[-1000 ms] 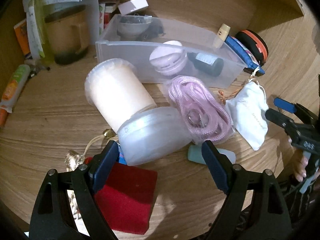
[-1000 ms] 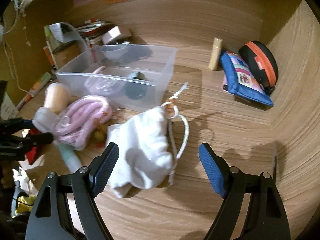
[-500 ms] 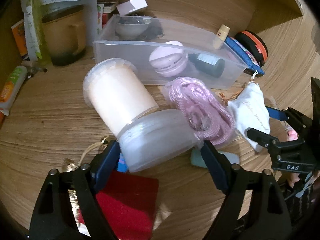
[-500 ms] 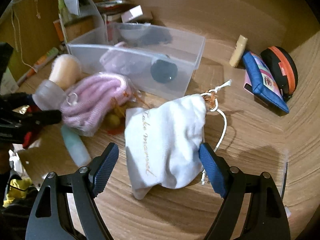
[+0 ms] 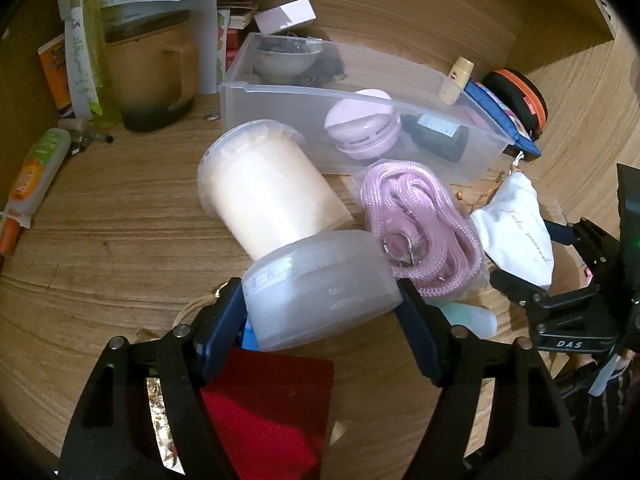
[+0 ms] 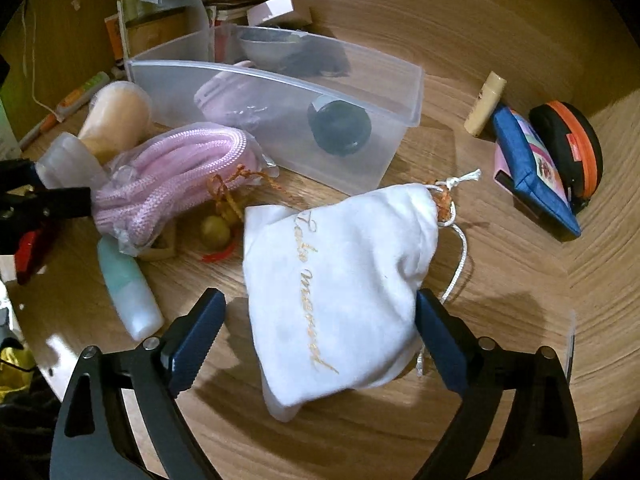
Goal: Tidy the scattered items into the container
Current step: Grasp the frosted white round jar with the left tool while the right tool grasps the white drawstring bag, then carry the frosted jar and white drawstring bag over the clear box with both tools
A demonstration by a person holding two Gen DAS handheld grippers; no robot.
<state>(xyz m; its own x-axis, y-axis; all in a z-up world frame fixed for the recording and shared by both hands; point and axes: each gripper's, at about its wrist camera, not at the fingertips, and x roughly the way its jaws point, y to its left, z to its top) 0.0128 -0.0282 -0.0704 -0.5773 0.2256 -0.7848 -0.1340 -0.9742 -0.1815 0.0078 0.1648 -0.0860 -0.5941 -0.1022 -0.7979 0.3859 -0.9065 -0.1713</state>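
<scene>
A clear plastic bin (image 5: 280, 100) (image 6: 400, 92) stands on the wooden table with a pink round case (image 5: 362, 130) and a dark bottle (image 5: 436, 136) inside. My left gripper (image 5: 324, 304) has both pads against the frosted cap of a lying cream jar (image 5: 272, 196). My right gripper (image 6: 320, 320) is open around a white drawstring pouch (image 6: 340, 280) that lies on the table. A bagged pink rope (image 5: 420, 220) (image 6: 172, 176) lies between the jar and the pouch.
A red pad (image 5: 272, 408) lies under the left gripper. A mint tube (image 6: 128, 288), a bead charm (image 6: 216, 230), a blue pouch (image 6: 532, 176), an orange-trimmed black case (image 6: 572, 148), a cream stick (image 6: 484, 102) and back-left clutter (image 5: 120, 60) surround the bin.
My left gripper moved forward and closed in on the jar's cap. My right gripper moved forward until its fingers flank the white pouch.
</scene>
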